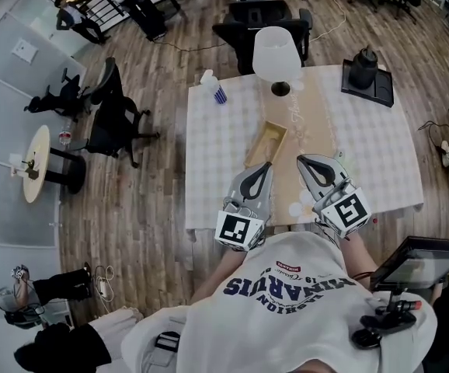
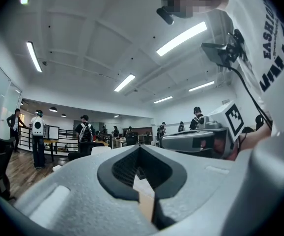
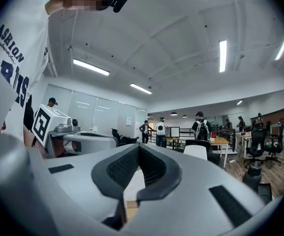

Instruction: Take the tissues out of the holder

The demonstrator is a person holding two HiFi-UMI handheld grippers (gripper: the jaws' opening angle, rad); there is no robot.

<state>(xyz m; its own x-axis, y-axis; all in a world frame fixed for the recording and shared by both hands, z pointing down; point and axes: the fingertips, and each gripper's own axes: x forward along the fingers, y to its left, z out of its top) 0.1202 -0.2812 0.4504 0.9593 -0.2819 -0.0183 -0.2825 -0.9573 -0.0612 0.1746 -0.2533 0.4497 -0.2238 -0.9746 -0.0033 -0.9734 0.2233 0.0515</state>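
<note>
The tissue holder (image 1: 267,144) is a long tan wooden box lying on the table's tan runner, just beyond my grippers. I cannot make out any tissues inside it. My left gripper (image 1: 265,168) points at the holder's near end, jaws together and holding nothing. My right gripper (image 1: 302,162) hovers a little to the right of that end, also shut and empty. In the left gripper view the left gripper (image 2: 139,149) has its pads meeting at the tip, and the right gripper (image 2: 196,141) shows beside it. The right gripper view shows the right gripper (image 3: 138,147) closed the same way.
A white-clothed table (image 1: 217,146) carries a white lamp (image 1: 276,53) at the far middle, a small bottle (image 1: 215,86) at the far left and a black item on a tray (image 1: 367,72) at the far right. A small white scrap (image 1: 295,207) lies between my grippers. Office chairs stand beyond.
</note>
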